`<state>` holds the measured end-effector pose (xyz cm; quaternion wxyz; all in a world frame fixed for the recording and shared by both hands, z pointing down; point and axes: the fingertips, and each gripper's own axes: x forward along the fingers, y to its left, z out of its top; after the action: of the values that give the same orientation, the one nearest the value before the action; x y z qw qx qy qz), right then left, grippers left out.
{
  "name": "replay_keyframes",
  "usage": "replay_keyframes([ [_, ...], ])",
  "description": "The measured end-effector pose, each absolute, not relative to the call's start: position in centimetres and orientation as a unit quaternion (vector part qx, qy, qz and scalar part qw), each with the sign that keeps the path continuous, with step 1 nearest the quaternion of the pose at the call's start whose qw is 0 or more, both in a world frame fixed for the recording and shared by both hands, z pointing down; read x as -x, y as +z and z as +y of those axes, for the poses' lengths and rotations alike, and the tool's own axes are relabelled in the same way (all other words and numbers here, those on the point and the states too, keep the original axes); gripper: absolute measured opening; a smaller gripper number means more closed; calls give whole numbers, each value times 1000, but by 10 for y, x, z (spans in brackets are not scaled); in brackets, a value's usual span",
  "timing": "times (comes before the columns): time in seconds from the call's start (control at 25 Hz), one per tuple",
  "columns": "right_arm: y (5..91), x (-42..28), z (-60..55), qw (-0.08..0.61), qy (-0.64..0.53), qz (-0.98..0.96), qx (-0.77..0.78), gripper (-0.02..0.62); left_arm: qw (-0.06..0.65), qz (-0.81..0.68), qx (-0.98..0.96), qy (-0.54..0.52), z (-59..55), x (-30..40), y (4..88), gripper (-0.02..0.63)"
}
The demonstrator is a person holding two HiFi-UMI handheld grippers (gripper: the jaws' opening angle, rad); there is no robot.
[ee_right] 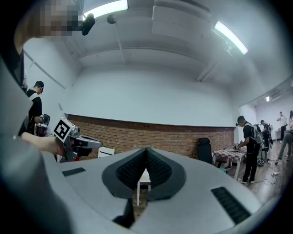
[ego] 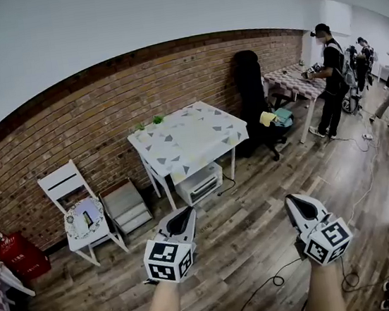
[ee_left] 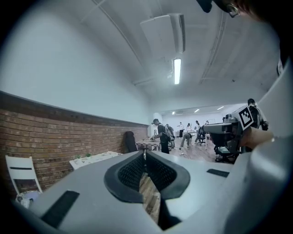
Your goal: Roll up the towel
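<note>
Currently holding the grey left gripper [ego: 187, 215] and grey right gripper [ego: 292, 204] level over a wooden plank floor [ego: 246, 198], black ribbed fingers [ee_left: 130, 172] pressing fully together on nothing, facing a yellow towel-like cloth [ego: 268, 118] resting on a black office chair [ego: 247, 80], well apart.

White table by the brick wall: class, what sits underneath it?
A white oven-like appliance stands under the table, front facing out; the table hides whatever lies behind it.

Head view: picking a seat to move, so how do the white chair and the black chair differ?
The white chair is slatted; the black chair is padded with a tall back. The white chair stands left of the table, the black chair right of it. Both stand by the brick wall.
</note>
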<state>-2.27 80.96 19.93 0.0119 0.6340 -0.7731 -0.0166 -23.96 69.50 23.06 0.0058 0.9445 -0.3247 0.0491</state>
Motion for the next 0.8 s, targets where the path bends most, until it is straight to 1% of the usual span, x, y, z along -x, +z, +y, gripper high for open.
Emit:
replay_keyframes([
  [0.44,212,1,832,-4,5,-778,-628,12,25,-320,-946,51,714,230,241,23],
  [0.64,225,-17,836,-16,21,-783,-622,12,18,-321,-945,54,725,216,246,21],
  [0.8,238,-16,822,-5,35,-789,-614,12,28,-328,-942,60,713,213,258,21],
])
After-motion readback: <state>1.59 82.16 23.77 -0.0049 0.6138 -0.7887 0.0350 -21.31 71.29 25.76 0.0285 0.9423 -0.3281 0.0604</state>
